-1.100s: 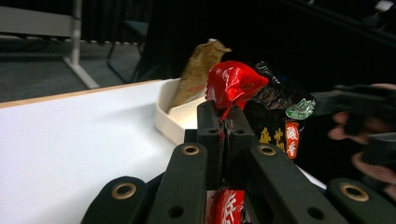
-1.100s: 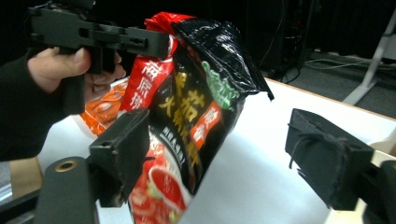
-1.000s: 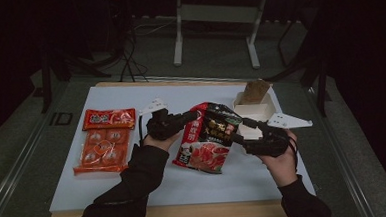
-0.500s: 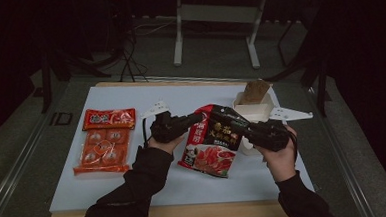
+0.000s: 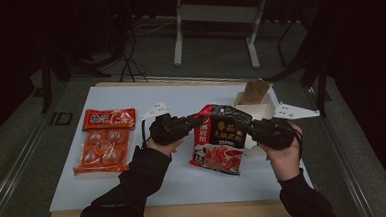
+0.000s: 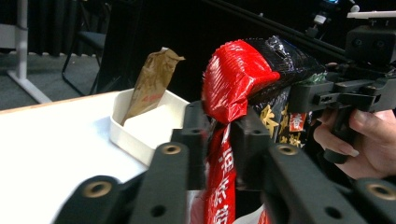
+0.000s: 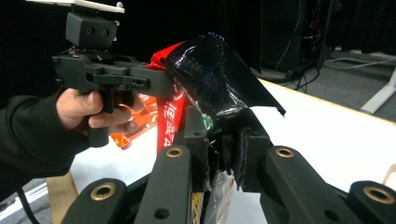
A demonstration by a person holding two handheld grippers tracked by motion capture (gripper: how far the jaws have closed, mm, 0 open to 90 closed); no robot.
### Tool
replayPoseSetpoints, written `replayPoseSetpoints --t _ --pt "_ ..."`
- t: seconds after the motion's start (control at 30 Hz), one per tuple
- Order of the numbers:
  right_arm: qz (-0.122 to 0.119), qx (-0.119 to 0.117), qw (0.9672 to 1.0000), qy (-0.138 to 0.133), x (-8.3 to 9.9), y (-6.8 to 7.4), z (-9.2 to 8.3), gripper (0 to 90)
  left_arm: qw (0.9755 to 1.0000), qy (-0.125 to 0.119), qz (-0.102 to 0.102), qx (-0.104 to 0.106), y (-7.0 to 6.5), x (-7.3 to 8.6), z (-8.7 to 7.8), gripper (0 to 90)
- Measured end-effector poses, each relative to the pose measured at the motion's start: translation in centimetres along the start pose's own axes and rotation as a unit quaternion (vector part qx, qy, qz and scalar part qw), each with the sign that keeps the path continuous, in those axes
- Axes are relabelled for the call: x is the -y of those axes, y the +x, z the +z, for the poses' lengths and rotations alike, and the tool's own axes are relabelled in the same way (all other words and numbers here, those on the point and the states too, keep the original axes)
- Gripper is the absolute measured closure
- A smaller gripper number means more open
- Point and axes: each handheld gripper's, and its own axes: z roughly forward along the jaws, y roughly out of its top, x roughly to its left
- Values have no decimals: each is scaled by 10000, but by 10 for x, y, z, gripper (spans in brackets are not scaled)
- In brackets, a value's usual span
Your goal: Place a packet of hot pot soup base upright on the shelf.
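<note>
Dark floor, cables and a white-legged frame lie beyond the white table (image 5: 135,186), which carries everything in hand. At its left sit two orange-red snack packs (image 5: 105,138), one behind the other, well apart from the grippers. Next comes the left gripper (image 5: 197,122), held level in a hand (image 5: 163,146) whose dark sleeve comes in from the bottom edge; its jaws point rightward and have just been opening a little, yet in the left gripper view (image 6: 219,154) they stand narrow with the red left edge of the hotpot seasoning bag (image 5: 222,142) pinched between the pads. That bag hangs upright between the two grippers over the middle of the table, its lower edge near or on the surface, its top crumpled and folded over. The right gripper (image 5: 249,128) meets it from the other side, jaws pointing leftward and just closing; in the right gripper view (image 7: 224,158) they clamp the black upper corner of the bag. The right hand (image 5: 283,156) grips the handle from below, forearm angled up from the bottom right. Behind the bag stands a white tray (image 5: 261,110) with a brown sachet (image 5: 255,91) leaning upright in it.
</note>
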Motion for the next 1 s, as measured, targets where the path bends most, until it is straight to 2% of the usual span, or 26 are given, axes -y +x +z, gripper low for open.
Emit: replayPoseSetpoints --t 0.1,0.13,0.2,0.27,0.3,0.37,0.4,0.43,0.53,0.63,0.73,0.87,1.0 --pt "-70 -3 10000 -6 -4 0 -3 781 9999 15 131 -64 -3 -4 -2 579" --pt "-82 -20 10000 -21 -5 -1 -3 781 9999 2 140 -78 -4 -4 -3 579" --pt "-106 -1 9999 -38 -7 -3 -5 781 9998 53 198 -43 -5 -6 -5 477" --pt "-129 -15 9999 -45 -9 -6 -7 780 9996 86 270 -84 -7 -6 -8 436" --pt "-155 8 9999 -44 -10 -7 -8 780 9994 117 310 -96 -8 -6 -9 370" --pt "-202 5 9998 -54 -12 -9 -10 779 9994 101 319 -109 -9 -6 -12 334" --pt "-197 26 9998 -75 -13 -10 -11 779 9994 146 306 -109 -9 -7 -13 280" --pt "-205 13 9997 -101 -14 -12 -12 779 9993 183 314 -119 -9 -6 -14 266" --pt "-266 19 9995 -166 -18 -15 -15 778 9989 192 407 -145 -10 -4 -20 180" --pt "-295 32 9993 -225 -23 -20 -18 777 9985 320 396 -195 -10 1 -24 130" --pt "-393 25 9989 -240 -29 -25 -19 778 9978 528 321 -239 -10 5 -27 33" --pt "-426 78 9987 -264 -35 -30 -22 778 9960 684 432 -379 -11 9 -33 17" --pt "-477 144 9983 -302 -42 -37 -25 777 9955 751 440 -363 -13 16 -40 14"
